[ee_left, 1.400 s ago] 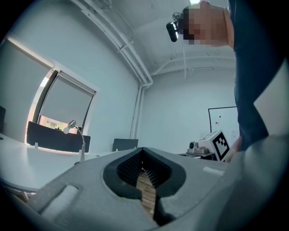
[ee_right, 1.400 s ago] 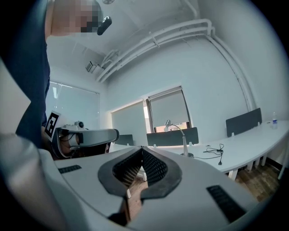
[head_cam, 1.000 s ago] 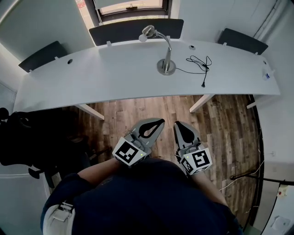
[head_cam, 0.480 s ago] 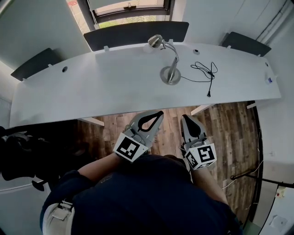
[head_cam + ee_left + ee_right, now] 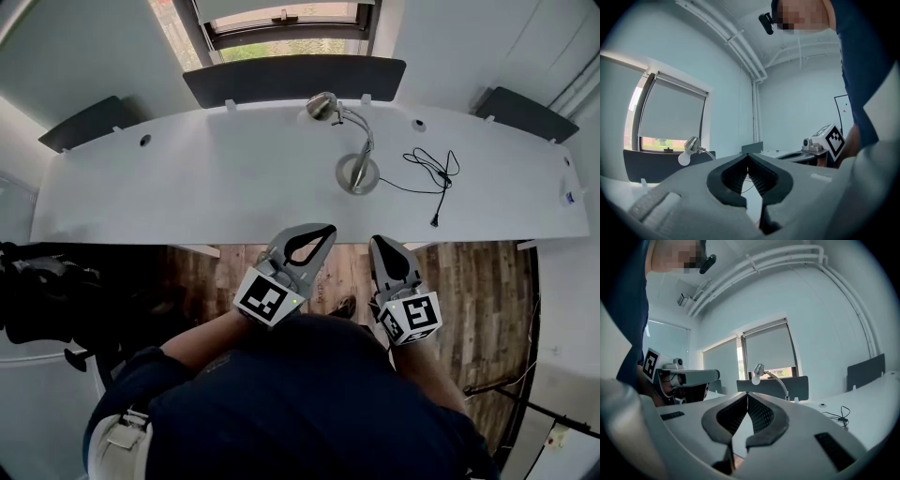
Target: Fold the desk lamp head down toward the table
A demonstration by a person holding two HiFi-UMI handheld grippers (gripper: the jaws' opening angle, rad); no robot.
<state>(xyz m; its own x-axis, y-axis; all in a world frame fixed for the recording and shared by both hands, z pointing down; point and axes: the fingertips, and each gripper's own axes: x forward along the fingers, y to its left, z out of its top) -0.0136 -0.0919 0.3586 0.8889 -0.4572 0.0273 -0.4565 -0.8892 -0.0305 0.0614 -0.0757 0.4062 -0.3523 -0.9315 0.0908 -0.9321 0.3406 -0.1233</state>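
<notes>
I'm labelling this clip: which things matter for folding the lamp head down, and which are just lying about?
For the job: desk lamp, lamp head, white table, left gripper, right gripper (both shut, empty).
Lying about: black cable, dark divider panel.

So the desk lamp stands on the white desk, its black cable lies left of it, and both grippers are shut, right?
No, the head view shows the black cable lying right of the desk lamp, not left. The lamp stands on the white desk, and the left gripper and right gripper are shut.
</notes>
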